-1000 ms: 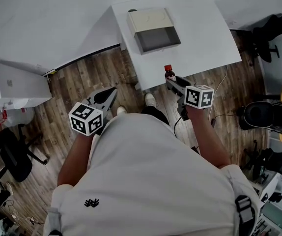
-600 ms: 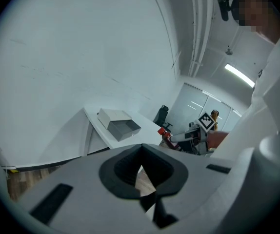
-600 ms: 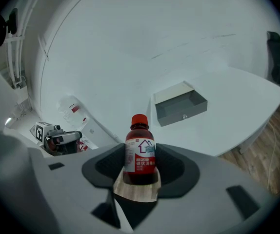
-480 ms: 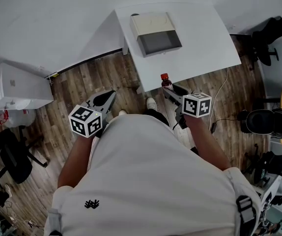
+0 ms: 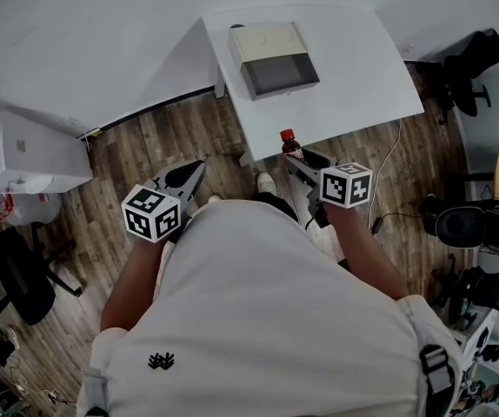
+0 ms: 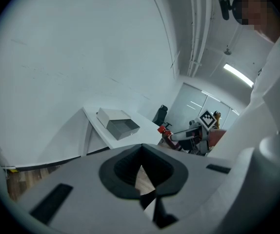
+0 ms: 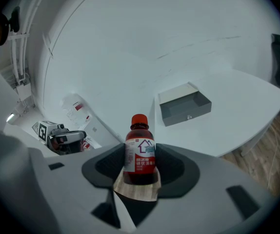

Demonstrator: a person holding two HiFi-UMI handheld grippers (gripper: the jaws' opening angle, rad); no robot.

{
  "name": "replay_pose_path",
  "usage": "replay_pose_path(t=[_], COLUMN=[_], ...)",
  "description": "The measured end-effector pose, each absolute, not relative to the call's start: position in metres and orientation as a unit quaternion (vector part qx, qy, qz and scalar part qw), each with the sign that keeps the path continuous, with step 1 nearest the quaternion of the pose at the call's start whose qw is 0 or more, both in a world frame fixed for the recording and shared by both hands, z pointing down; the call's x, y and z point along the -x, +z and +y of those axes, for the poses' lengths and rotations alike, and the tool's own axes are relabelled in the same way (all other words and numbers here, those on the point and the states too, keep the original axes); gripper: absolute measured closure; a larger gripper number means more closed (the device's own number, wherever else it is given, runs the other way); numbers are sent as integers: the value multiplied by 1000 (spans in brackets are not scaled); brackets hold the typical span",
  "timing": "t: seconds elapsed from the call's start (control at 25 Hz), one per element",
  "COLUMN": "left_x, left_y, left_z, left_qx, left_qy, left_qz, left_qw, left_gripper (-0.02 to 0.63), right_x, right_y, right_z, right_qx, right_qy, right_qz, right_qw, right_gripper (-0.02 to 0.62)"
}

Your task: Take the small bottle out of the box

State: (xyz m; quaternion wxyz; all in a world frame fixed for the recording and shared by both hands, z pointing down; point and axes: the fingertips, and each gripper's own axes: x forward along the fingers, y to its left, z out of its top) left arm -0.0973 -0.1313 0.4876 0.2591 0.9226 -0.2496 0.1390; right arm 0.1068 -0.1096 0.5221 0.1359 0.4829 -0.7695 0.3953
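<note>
Right gripper view: my right tongs (image 7: 141, 173) are clamped on the small bottle (image 7: 140, 150), gripped upright at its body, I judge to keep it steady. The open box (image 7: 185, 106) lies well ahead of them on the table (image 7: 250, 108). My left tongs (image 6: 141, 180) are together, holding nothing.

A red cap, dark red contents and a white label printed in red and teal are shown on the small bottle (image 7: 140, 152), cream over grey on the box (image 5: 269, 38), white on the table (image 5: 362, 68), brown wood grain on the floor (image 5: 171, 133).
</note>
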Motion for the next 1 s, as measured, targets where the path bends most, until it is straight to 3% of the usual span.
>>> replay_pose_path(t=[1.0], left_x=[92], left_y=[489], left_z=[-133], left_qx=[-923], left_qy=[151], left_qz=[-242], left_qw=[259], left_gripper=[600], right_x=[-118], right_y=[520], right_z=[-117], right_qx=[-498], right_qy=[392], right_qz=[-765], right_qw=[118], right_gripper=[394])
